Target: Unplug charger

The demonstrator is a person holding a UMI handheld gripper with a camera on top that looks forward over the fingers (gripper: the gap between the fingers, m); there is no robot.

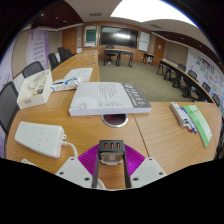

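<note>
My gripper point(112, 153) is shut on a small dark charger block point(112, 148). The face of the block turned toward me has three USB ports. The purple pads point(88, 156) press on it from both sides. The charger is held above the wooden table point(150, 125), clear of any socket. A white power strip point(40, 138) lies on the table to the left of the fingers, and a white cable runs from it toward them.
A round cable grommet point(115, 120) sits in the table just beyond the charger. Farther on lies a flat white box point(108, 97). Markers point(184, 116) and a green sheet point(201, 126) lie to the right. A white open box point(35, 90) and chairs point(10, 100) are on the left.
</note>
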